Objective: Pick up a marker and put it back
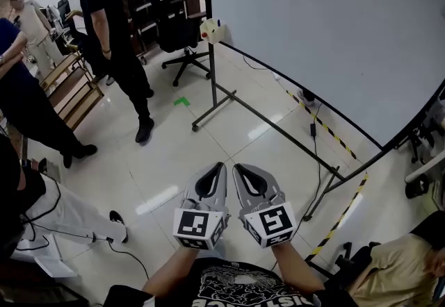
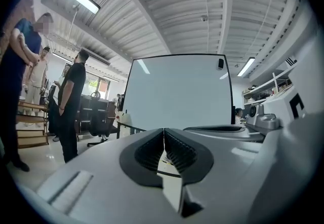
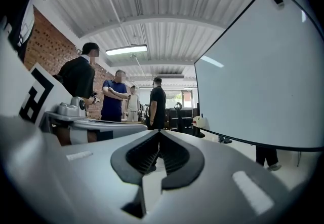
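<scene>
both grey two-jaw grippers, left (image 1: 214, 175) and right (image 1: 245, 173), sit closed and empty at lower centre, below the large white whiteboard (image 1: 327, 35) at upper right.

The pale glossy floor (image 1: 174, 153) carries the whiteboard stand's black foot (image 1: 215, 108) ahead of the fingertips (image 1: 217, 172) — a green tape mark (image 1: 181, 101) and an office chair (image 1: 188, 62) farther beyond — with striped hazard tape (image 1: 336, 219) to their right.
</scene>
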